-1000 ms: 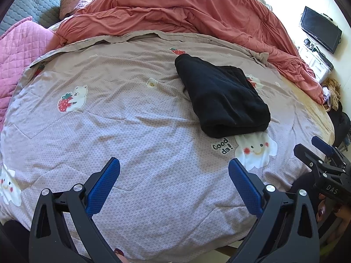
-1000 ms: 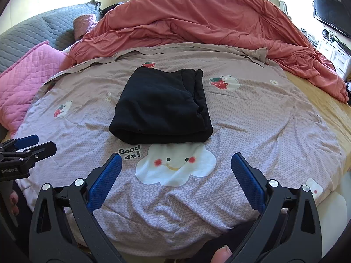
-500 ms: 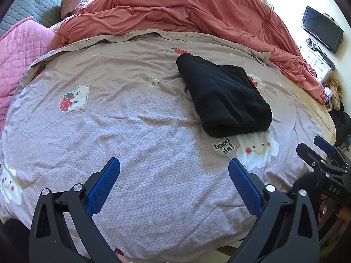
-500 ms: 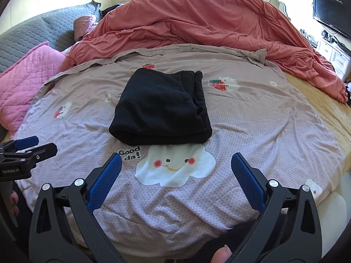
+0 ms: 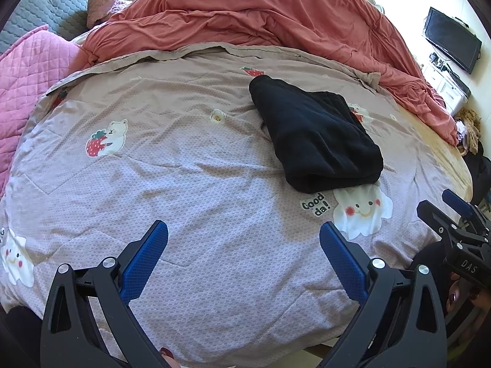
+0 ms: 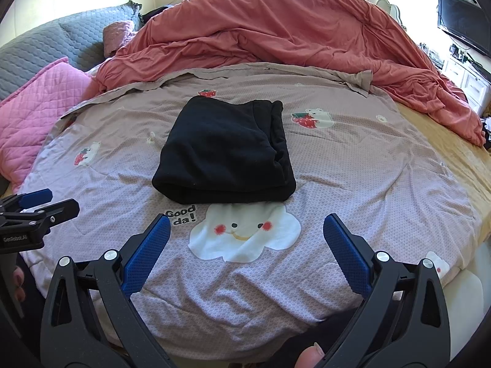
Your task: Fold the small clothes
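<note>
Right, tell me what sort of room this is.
Most likely a bedroom in a home: the folded black garment lies on a bed with a cartoon-print cover, a rumpled red duvet and pillows behind, and a television by the wall.

Matt black fleece garment (image 6: 224, 150); dotted woven cloth sheet (image 6: 353, 184); textured blue pads (image 6: 147, 257) on black plastic gripper arms.
</note>
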{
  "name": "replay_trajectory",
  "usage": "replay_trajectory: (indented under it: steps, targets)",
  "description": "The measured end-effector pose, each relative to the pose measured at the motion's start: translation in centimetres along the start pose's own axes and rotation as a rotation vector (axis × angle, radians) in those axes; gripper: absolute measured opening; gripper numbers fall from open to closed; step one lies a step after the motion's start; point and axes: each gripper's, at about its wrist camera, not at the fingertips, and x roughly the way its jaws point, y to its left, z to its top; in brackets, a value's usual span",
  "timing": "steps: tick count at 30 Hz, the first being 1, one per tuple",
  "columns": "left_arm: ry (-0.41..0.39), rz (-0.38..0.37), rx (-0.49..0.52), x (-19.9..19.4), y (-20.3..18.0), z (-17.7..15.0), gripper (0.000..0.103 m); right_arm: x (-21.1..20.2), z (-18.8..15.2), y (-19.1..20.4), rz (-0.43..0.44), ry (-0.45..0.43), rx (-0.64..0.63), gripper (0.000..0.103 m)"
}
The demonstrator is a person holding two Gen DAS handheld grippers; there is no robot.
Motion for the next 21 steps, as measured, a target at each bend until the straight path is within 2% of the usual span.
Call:
replay_trajectory:
  steps: [21]
  targets:
    - [-0.011,0.024,0.013,-0.38,-0.27,0.11,0.099,0.05,0.07,-0.05,-0.004,-0.001,0.001,0.094]
